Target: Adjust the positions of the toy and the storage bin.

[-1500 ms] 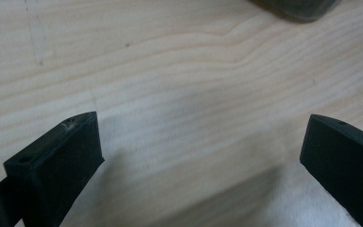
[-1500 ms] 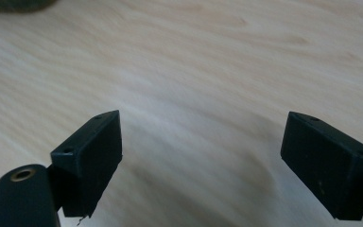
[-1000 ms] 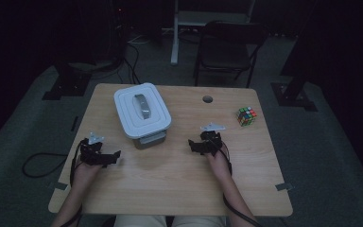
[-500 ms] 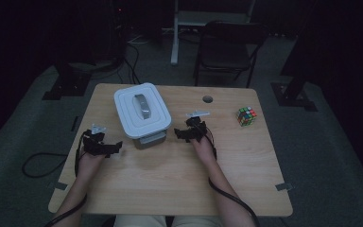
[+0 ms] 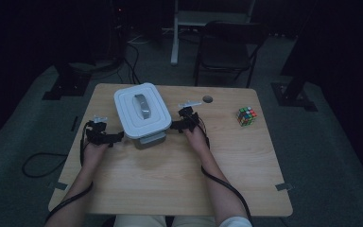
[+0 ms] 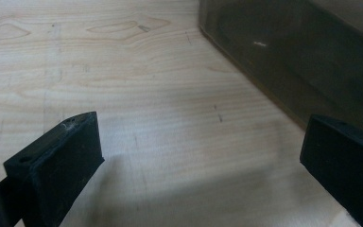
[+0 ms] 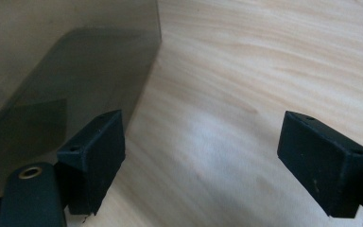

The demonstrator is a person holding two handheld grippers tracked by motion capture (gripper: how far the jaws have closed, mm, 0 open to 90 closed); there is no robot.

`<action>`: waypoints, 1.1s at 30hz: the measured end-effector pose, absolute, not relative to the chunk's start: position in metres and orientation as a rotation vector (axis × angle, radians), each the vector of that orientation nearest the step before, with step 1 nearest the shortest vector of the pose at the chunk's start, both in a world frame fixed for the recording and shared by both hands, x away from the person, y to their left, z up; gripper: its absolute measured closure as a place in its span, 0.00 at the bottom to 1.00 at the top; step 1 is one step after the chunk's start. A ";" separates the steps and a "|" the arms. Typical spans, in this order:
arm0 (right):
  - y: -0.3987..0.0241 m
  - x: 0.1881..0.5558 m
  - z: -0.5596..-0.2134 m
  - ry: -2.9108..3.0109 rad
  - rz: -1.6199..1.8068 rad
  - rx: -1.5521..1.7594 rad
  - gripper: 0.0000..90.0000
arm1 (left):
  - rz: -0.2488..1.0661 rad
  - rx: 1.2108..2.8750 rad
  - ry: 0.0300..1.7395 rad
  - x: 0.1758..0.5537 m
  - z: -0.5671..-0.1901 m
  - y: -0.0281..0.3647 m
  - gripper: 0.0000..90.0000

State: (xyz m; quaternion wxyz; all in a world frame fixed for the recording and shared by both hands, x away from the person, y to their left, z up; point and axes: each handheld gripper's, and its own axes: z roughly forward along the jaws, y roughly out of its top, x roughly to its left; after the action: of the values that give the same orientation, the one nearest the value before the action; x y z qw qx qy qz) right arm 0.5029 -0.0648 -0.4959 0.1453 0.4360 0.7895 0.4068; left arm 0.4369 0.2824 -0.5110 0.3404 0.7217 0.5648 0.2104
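Note:
A clear food container with a white lid and a grey handle stands on the wooden table. My left gripper sits just left of the container's base, open, with bare wood between its jaws. The container's dark clear wall rises close by its right jaw. My right gripper is at the container's right side, open; its jaws have just been opening, and nothing lies between them. That side's wall stands beside its left jaw. Whether either gripper touches the container I cannot tell.
A colourful puzzle cube sits toward the table's right edge, and a small round hole lies near the far edge. A dark chair stands behind the table. Cables trail off the left side.
Both hands have moved forward and inward from the table's middle to either side of the container. The container and the cube have stayed put.

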 end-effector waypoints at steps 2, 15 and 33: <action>-0.062 0.507 -0.494 2.269 1.166 1.250 0.18 | 0.556 1.872 1.468 0.440 -0.508 0.281 0.01; -0.056 0.520 -0.495 2.281 1.196 1.262 0.18 | 0.583 1.884 1.423 0.449 -0.492 0.275 0.01; -0.068 0.495 -0.487 2.279 1.226 1.223 0.24 | 0.648 1.960 1.381 0.449 -0.488 0.254 0.01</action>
State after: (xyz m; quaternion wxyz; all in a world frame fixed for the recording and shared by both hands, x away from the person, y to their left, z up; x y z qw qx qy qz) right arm 0.4952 -0.0683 -0.4868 0.1391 0.4231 0.7886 0.4240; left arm 0.4488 0.2543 -0.4882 0.3228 0.7469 0.5263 0.2470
